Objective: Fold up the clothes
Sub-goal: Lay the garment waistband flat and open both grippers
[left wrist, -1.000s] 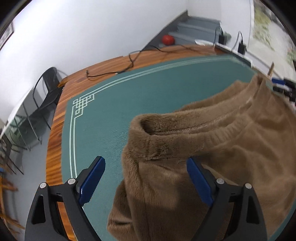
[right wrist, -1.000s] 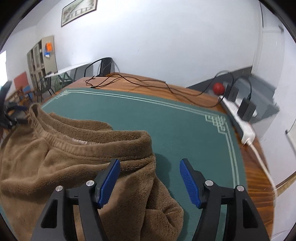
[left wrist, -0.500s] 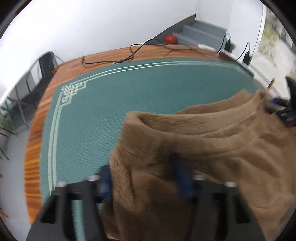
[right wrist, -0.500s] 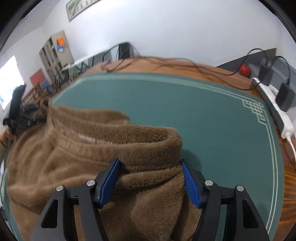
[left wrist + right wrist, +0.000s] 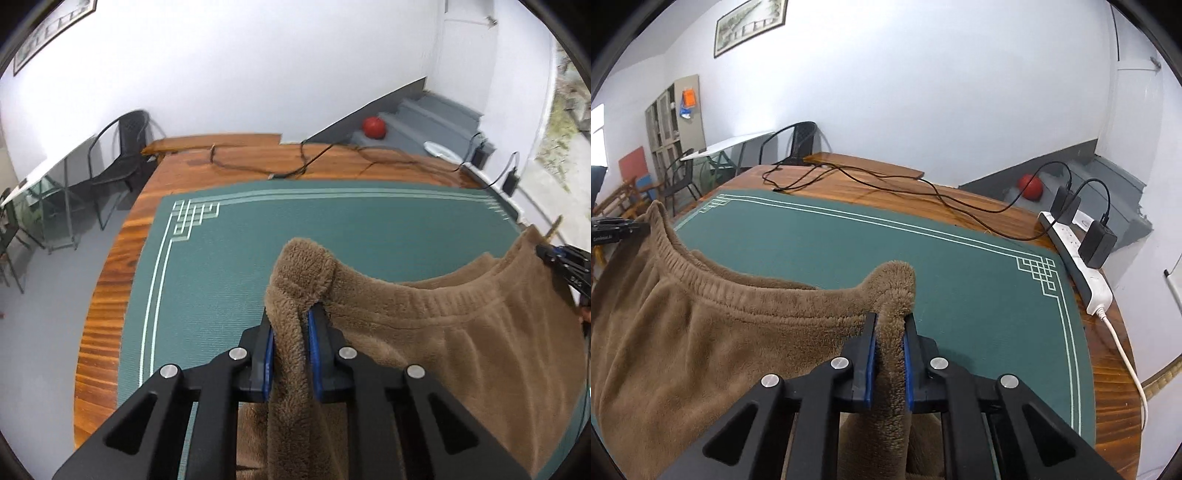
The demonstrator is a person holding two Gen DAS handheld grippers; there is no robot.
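On a green mat (image 5: 332,236) over a wooden table (image 5: 979,206), the brown fleece garment (image 5: 461,332) hangs by its waistband—left gripper (image 5: 290,332) closing on one corner, right gripper (image 5: 890,332) clamped on the other—stretching toward three o'clock from the left.

walls: plain white, with a framed picture (image 5: 750,26) hung up high
floor: grey, and a red ball (image 5: 373,127) sits by the grey steps (image 5: 436,114)
furniture: black chair (image 5: 122,155), glass-top table (image 5: 48,177), grey cabinet (image 5: 673,118)
light: soft, even daylight
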